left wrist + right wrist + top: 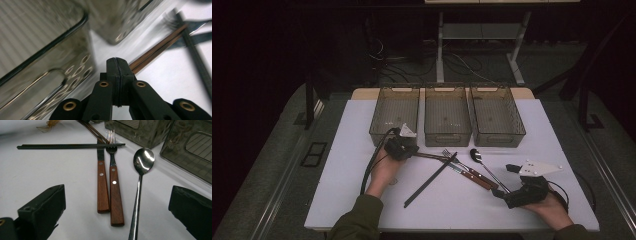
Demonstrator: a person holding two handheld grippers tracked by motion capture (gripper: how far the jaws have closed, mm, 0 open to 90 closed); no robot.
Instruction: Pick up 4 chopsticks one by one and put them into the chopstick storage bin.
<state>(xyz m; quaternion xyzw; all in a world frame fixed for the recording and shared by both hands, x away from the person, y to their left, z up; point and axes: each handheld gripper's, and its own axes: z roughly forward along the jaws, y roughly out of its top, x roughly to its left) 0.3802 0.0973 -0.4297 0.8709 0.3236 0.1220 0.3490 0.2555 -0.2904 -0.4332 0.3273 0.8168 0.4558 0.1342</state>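
Your left tool [404,149] has its jaws pressed together on the near ends of the brown chopsticks [432,156], which you can see in the left gripper view running away from the closed tips [117,65] toward one o'clock. On the bench [362,125], in the high view, that pair lies just below the middle bin [447,117], at about ten o'clock from the cutlery cluster. Crossing it at the far end is the black chopstick pair [430,180], slanting from one o'clock down to seven o'clock. Just to the right lie the wood-handled knife [102,187] and fork [115,195], side by side and touching, with the spoon [142,163] beside them, bowl pointing to twelve o'clock in the right gripper view. Your right tool [508,186] rests at four o'clock from the cluster with its jaws wide and nothing between them, facing the handles. The left bin [394,112] and right bin [497,115] flank the middle one along the far edge.
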